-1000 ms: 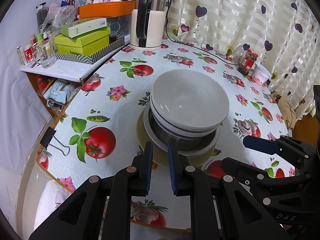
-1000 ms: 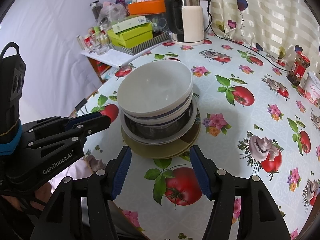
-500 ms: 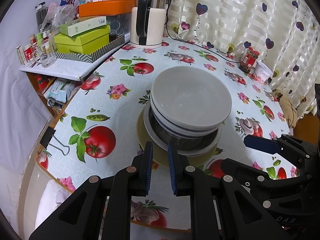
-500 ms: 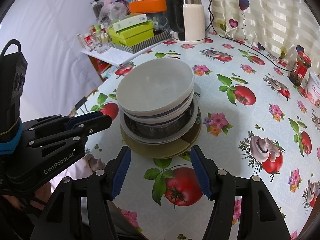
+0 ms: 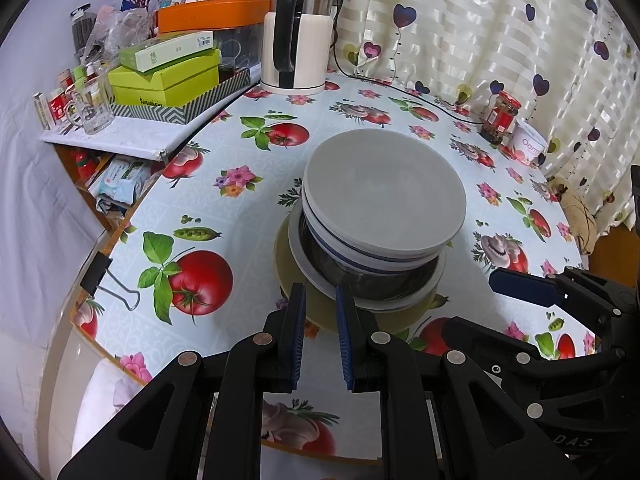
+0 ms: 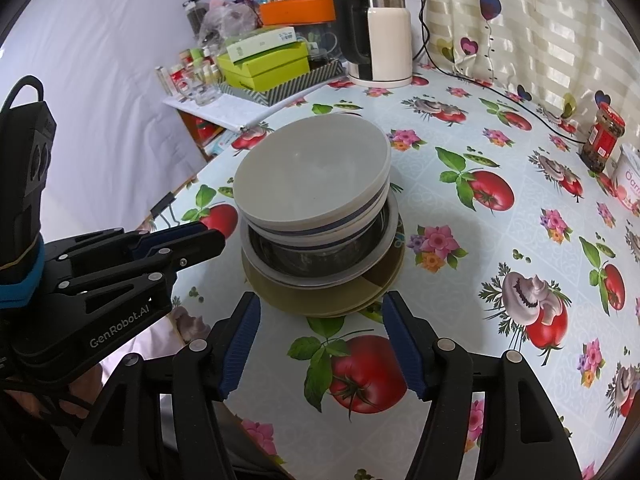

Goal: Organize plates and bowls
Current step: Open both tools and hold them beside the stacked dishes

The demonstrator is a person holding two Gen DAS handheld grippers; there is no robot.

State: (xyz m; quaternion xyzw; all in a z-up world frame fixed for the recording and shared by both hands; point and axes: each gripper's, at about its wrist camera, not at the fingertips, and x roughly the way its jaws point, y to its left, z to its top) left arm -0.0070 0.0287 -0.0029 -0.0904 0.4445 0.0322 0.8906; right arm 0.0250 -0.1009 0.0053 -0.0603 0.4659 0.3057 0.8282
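A stack of dishes stands on the table near its front edge: a white bowl (image 5: 384, 192) on top, blue-banded white bowls under it, a steel bowl (image 5: 380, 276), a white plate and an olive plate (image 5: 292, 276) at the bottom. The top bowl (image 6: 310, 174) and the olive plate (image 6: 320, 304) also show in the right wrist view. My left gripper (image 5: 320, 304) is narrowly open and empty, its tips just before the olive plate's near rim. My right gripper (image 6: 320, 316) is wide open and empty, just short of the stack. Each gripper shows in the other's view: the left one (image 6: 192, 238), the right one (image 5: 520, 282).
A tablecloth with tomatoes and flowers (image 5: 200, 280) covers the table. A kettle (image 5: 296, 40) stands at the back. Green boxes (image 5: 168, 76) and a glass mug (image 5: 94, 110) sit on a side shelf at the left. A jar (image 5: 500, 118) and a tub (image 5: 530, 144) stand by the curtain.
Both views have crept slightly closer to the stack. The grippers' openings look the same.
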